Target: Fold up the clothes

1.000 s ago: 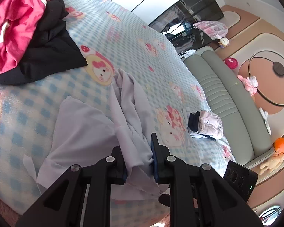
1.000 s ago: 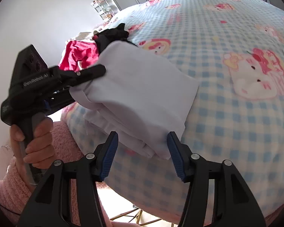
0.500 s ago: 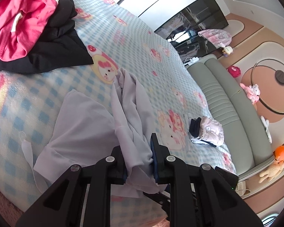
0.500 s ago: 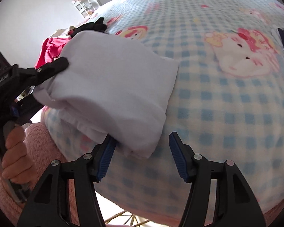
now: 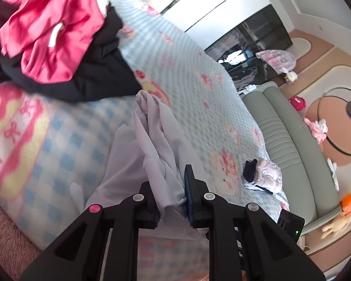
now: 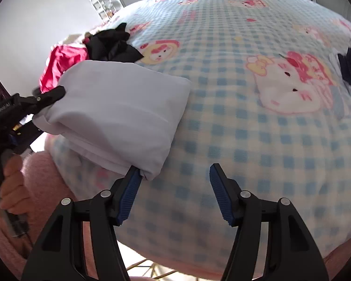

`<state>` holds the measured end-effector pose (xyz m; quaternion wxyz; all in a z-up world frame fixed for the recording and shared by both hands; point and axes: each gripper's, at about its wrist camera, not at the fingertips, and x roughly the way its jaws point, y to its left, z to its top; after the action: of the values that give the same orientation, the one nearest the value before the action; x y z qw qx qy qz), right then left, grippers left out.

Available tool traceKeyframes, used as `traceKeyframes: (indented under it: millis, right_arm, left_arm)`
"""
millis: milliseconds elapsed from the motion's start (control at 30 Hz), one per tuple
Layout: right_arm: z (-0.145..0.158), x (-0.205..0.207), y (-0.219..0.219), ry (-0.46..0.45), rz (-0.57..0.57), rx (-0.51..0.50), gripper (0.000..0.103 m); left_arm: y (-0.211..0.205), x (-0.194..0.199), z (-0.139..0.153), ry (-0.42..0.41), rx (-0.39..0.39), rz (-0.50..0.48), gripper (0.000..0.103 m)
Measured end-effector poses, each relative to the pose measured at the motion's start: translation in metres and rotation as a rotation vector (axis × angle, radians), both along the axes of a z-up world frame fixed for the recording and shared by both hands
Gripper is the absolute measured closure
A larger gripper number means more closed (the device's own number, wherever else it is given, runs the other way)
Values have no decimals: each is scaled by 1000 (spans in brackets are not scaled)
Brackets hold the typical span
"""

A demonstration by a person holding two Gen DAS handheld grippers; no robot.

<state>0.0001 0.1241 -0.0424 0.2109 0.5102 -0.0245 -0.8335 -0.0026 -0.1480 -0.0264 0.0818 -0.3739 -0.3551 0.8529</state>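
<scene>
Left tongs (image 5: pixel 170 194): clenched on a bunched edge of the pale lilac garment (image 6: pixel 119 114), fabric pinched between both pads. Seen from the right wrist view, these tongs (image 6: pixel 56 93) grip the garment's near-left corner, held by the person's hand (image 6: pixel 9 187) in a pink fleece sleeve (image 6: pixel 39 175).

Right tongs (image 6: pixel 173 185): released, jaws wide apart. The left pad touches or sits just beside the garment's near-right corner; nothing lies between the pads.

The garment lies as a layered, roughly rectangular bundle near the bed's (image 6: pixel 257 140) front edge, towards its left corner, several layers showing along the near side. The layers fan out unevenly there.

Judgement: the fold is well advanced, and the step in hand appears to be squaring or moving the bundle. To do it well, the right tongs should take all layers at the near-right corner together, not the top ply alone, and both tongs should travel level so the stack does not shear. Keep tension light; the thin cloth will crease.

Beyond, at the bed's far left: a heap of red clothing (image 5: pixel 51 30) and black clothing (image 5: pixel 100 70). A small folded item (image 5: pixel 264 175) lies towards the right edge.
</scene>
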Motion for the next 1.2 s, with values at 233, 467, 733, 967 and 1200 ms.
traceKeyframes:
  millis: [233, 467, 733, 967, 1200]
  right_arm:
    - [-3, 3, 5, -61, 32, -8, 42]
    - [38, -10, 22, 14, 24, -198, 42]
    - [5, -31, 12, -104, 4, -244, 42]
    - [-28, -51, 10, -218, -2, -342, 28]
    - [-20, -44, 6, -195, 22, -429, 55]
  left_arm:
    - [-12, 1, -29, -137, 7, -16, 77]
    - [-29, 5, 22, 9, -81, -3, 51]
    - [-4, -23, -31, -199, -209, -22, 49]
    - [-13, -19, -58, -210, 46, -67, 62]
    - [6, -19, -41, -165, 23, -116, 75]
